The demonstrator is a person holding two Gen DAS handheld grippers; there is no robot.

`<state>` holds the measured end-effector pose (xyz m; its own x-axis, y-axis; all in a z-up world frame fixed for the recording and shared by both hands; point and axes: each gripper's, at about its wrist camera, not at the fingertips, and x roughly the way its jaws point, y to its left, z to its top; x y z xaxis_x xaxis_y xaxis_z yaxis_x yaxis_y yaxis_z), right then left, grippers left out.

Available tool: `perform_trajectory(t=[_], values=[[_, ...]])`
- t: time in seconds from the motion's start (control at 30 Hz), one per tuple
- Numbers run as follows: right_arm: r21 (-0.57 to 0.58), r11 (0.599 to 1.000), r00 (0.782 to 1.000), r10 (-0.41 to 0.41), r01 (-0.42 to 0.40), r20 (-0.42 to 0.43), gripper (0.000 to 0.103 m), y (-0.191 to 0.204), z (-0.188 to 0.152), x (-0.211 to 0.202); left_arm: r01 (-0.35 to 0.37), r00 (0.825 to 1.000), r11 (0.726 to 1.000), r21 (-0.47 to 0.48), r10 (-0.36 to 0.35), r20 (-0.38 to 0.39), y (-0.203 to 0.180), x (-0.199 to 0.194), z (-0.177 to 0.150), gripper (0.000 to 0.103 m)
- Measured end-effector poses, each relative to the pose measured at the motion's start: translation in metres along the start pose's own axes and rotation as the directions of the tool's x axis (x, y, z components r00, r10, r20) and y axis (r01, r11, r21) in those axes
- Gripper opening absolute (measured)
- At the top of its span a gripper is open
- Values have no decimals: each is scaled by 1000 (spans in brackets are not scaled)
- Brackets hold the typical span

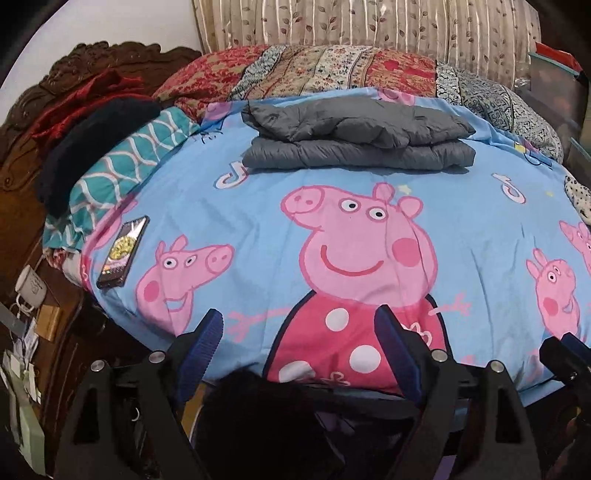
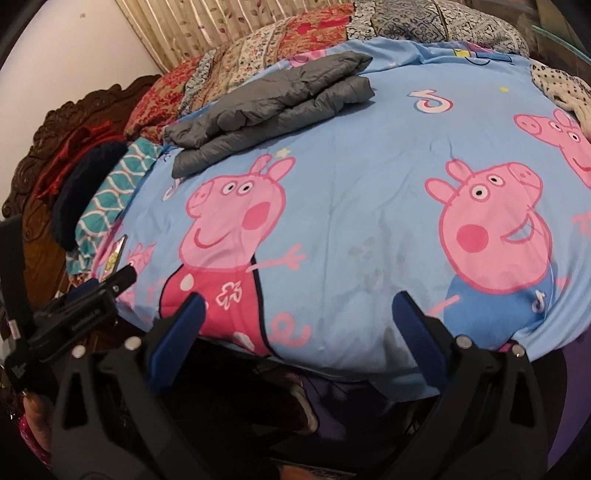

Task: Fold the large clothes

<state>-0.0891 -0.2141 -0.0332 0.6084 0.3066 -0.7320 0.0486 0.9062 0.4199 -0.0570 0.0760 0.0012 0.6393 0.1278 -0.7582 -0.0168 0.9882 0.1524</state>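
One grey puffer jacket (image 1: 360, 138) lies folded at the far side of the bed's blue pig-print sheet (image 1: 258, 206), near the patterned quilt (image 1: 332, 70). Both tools, left tool (image 1: 299, 325) and right tool (image 2: 297, 308), hover spread and empty over the near edge. A phone (image 1: 123, 251) rests at left.

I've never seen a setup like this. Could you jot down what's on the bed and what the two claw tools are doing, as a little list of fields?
Surface: bed with blue cartoon-pig sheet
Garment: grey padded jacket, folded, lying at the far side of the bed
Phone: dark phone on the sheet's left edge
Left gripper: open, empty, at the near edge
Right gripper: open, empty, at the near edge
Backdrop: leaf-patterned curtain
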Motion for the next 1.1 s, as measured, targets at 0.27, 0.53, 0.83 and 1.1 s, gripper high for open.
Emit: perform_trajectory(t=[0.27, 0.53, 0.83, 1.1], values=[[19, 1000, 1000, -5, 4, 27, 96, -8, 0, -10, -25, 999, 1000, 14, 25, 22, -5, -11, 2, 101], [15, 1000, 999, -1, 0, 32, 96, -8, 0, -12, -30, 999, 999, 15, 30, 30, -5, -14, 2, 102], [-8, 1000, 998, 29, -28, 56, 96, -3, 3, -18, -49, 998, 999, 9, 48, 29, 3, -19, 4, 102], [-3, 999, 997, 47, -47, 66, 96, -3, 4, -21, -66, 997, 998, 17, 66, 32, 4, -19, 4, 102]])
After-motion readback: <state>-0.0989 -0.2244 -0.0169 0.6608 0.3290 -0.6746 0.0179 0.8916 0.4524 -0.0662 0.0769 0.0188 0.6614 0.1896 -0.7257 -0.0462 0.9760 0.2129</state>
